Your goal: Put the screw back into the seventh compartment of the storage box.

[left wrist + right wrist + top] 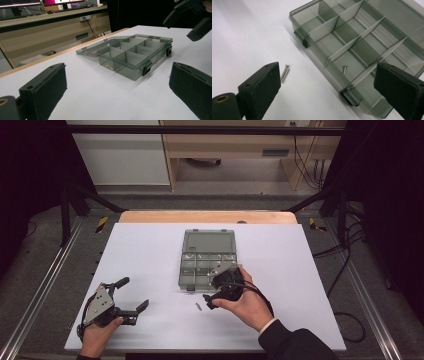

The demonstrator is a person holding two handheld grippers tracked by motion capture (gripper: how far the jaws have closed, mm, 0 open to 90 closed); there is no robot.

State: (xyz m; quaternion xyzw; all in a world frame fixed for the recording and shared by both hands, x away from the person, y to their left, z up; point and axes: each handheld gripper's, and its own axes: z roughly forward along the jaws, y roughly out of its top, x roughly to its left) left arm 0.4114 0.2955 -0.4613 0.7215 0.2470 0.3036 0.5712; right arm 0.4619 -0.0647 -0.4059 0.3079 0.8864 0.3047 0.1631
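Smoky plastic organiser box point(207, 265) lies lid-open mid-counter point(140, 260), one screw point(344, 70) inside a near compartment, two screws point(285, 72) just outside; right claw point(329, 92) and left claw point(134, 294) gape wide, both empty.

Open white table point(150, 250) is left across the frame's left half; the centre is blocked by the organizer box point(207, 257).

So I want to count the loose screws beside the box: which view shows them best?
The right gripper view: the screws lie close and sharp on the table, apparently two side by side. The high view shows a tiny grey speck.
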